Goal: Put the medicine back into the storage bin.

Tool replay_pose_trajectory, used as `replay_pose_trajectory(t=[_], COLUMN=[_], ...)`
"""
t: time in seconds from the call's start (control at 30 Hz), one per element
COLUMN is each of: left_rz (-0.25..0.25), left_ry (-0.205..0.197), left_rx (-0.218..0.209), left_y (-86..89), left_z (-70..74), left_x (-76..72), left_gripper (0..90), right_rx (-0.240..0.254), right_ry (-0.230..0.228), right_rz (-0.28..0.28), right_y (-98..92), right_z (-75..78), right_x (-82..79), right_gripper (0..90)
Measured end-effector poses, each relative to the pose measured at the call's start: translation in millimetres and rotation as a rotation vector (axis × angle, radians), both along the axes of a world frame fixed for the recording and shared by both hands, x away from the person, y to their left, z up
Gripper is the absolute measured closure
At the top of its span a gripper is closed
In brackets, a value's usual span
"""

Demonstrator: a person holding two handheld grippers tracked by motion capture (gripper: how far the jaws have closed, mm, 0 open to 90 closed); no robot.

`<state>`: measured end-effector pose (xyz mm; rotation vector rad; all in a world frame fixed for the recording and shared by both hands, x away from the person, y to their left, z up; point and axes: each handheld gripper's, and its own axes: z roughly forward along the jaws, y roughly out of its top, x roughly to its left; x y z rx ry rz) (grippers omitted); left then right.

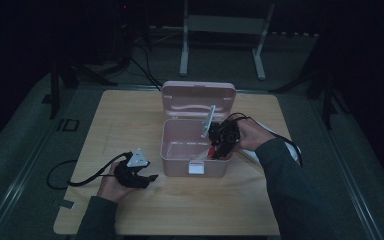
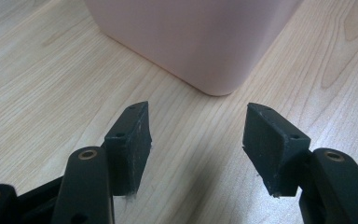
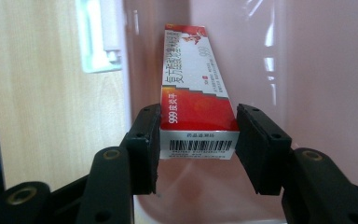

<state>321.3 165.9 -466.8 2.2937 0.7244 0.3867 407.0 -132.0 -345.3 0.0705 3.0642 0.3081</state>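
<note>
My right gripper clamps the red carton inside the pink box, wall close on both sides. Left gripper wide open, empty, box corner ahead.

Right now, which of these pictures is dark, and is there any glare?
High view: dim and murky, the table barely lit. Left gripper view: bright, soft shadows under the claw. Right gripper view: bright, with white glare streaks on the bin's pink wall.

One camera looks down from high up. Two ride close on the grippers; all see the pink box.
</note>
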Motion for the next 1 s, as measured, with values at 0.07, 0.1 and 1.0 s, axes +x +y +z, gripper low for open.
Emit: replay_pose_trajectory(t=[0.07, 0.1, 1.0], left_rz=[-0.001, -0.001, 0.002], left_ry=[0.0, 0.0, -0.005], left_rx=[-0.002, -0.003, -0.006], left_y=[0.0, 0.1, 1.1], left_z=[0.1, 0.3, 1.1], left_x=[-0.1, 0.0, -0.5], left_gripper=[41.1, 41.0, 41.0], right_rx=[-0.024, -0.045, -0.22], right_ry=[0.008, 0.007, -0.105], right_rz=[-0.004, -0.007, -0.096], right_y=[0.7, 1.0, 4.8], right_z=[-1.5, -2.2, -20.3], right_x=[-0.1, 0.1, 9.3], right_gripper=[52.1, 51.8, 69.2])
